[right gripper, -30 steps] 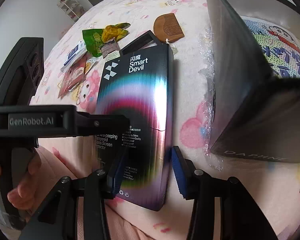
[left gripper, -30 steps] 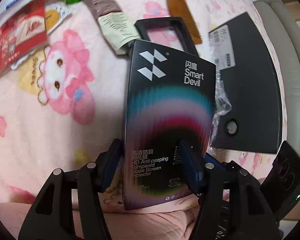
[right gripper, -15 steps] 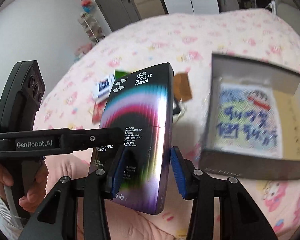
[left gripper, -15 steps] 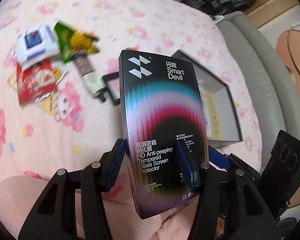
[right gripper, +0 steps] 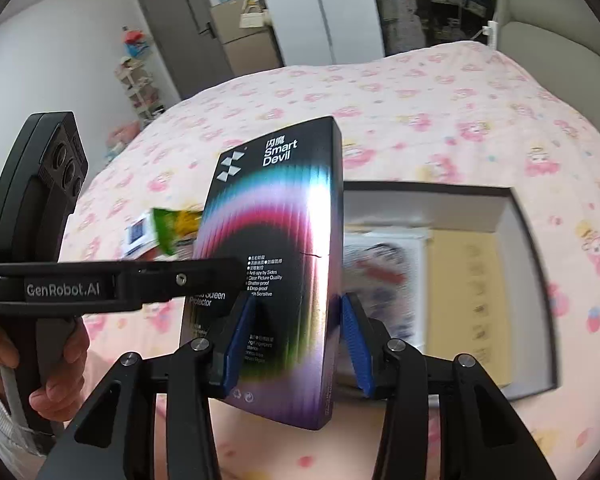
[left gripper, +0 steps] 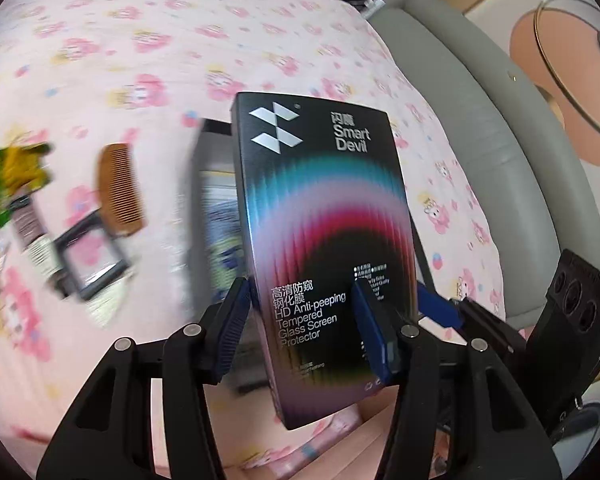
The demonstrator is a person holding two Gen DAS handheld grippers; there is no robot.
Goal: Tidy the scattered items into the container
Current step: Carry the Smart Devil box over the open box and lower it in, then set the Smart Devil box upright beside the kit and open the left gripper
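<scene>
Pink bedding printed with cartoon figures (right gripper: 440, 92) covers a wide bed, with grey cupboards and a cluttered shelf seen behind it and a grey padded headboard (left gripper: 500, 128) at one side. Above this bed a flat black cardboard package with a rainbow arc, marked as a tempered glass screen protector (left gripper: 324, 240), is held in the air by both tools at once. The left gripper (left gripper: 304, 328) is closed on its lower part across the flat faces, and the right gripper (right gripper: 296, 340) is closed on the lower right edge. An open grey box with white inner walls (right gripper: 512, 216) lies on the bedding just behind the package, and it is judged to be the container. The package is probably light and stiff, but glass inside may be fragile, so it should be lowered gently, not dropped. A brown wooden comb (left gripper: 120, 192), a green and yellow snack bag (left gripper: 12, 176) and other small items lie scattered nearby.
</scene>
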